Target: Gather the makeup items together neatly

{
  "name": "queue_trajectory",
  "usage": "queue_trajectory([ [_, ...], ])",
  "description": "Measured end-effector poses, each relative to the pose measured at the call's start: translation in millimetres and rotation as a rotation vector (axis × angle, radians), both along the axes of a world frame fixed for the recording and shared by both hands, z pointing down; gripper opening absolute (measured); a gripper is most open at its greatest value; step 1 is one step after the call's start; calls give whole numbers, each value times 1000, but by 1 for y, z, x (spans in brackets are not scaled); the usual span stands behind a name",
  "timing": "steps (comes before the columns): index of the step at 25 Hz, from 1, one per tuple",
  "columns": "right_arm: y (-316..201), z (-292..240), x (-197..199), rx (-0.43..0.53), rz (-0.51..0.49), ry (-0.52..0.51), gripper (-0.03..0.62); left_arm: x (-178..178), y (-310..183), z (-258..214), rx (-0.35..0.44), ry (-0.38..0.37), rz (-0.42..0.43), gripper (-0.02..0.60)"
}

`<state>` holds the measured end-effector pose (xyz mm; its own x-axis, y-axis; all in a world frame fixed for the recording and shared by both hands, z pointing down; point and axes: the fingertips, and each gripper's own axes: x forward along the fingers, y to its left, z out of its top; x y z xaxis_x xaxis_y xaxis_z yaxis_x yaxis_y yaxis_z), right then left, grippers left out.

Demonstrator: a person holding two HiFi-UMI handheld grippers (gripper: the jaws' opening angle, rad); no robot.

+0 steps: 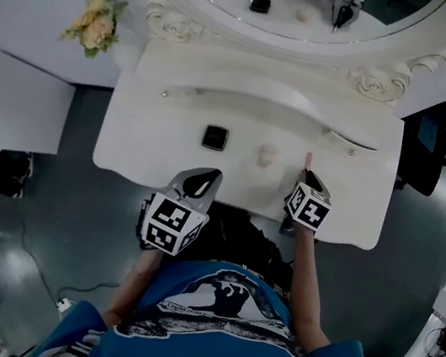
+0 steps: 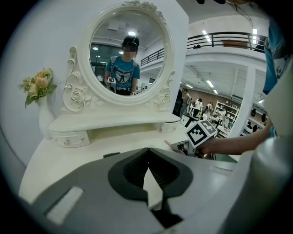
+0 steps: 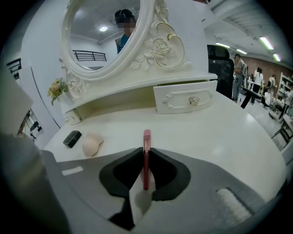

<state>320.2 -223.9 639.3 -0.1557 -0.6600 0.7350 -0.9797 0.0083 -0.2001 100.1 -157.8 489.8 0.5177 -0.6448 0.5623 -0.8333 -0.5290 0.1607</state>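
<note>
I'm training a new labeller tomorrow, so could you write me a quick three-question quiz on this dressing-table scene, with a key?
1. True or false: the left gripper holds the black compact.
2. What do the jaws of the right gripper clamp? A) a brush B) a slim pink stick C) nothing
3. In the head view, which lies nearer the right gripper: the black compact or the beige sponge?

Key: 1 false, its jaws are shut on nothing; 2 B; 3 the beige sponge.
</note>
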Motion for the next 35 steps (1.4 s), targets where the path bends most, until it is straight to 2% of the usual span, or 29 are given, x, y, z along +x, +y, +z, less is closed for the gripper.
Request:
queue_trajectory([
  [9, 0, 0, -2, 28, -8, 63, 51, 0, 3, -2, -11, -21, 16, 14],
  [16, -1, 1, -2, 33, -10, 69, 57, -22, -1, -12, 4, -35, -25, 15],
  [23, -3, 1, -1, 43, -9, 101, 59, -42, 15, -27, 30, -25, -40, 15],
  [24, -3, 1, -2, 48, -13, 106, 72, -47, 20, -28, 34, -23, -45, 15],
  [26, -4, 1, -9, 64, -39, 125, 152, -59, 30, -29, 40, -23, -57, 15],
  [28, -2, 1, -15, 84, -60, 148, 167, -71, 42, -29, 42, -22, -71, 15],
  [30, 4, 1, -18, 81, -45, 108, 204, -82, 55, -31, 48, -11, -87, 15],
  [33, 23, -12, -20, 89, 20, 15, 210, -97, 72, -33, 60, 7, -108, 15],
  [35, 36, -23, -28, 116, -6, 1, 210, -107, 84, -32, 60, 12, -118, 14],
])
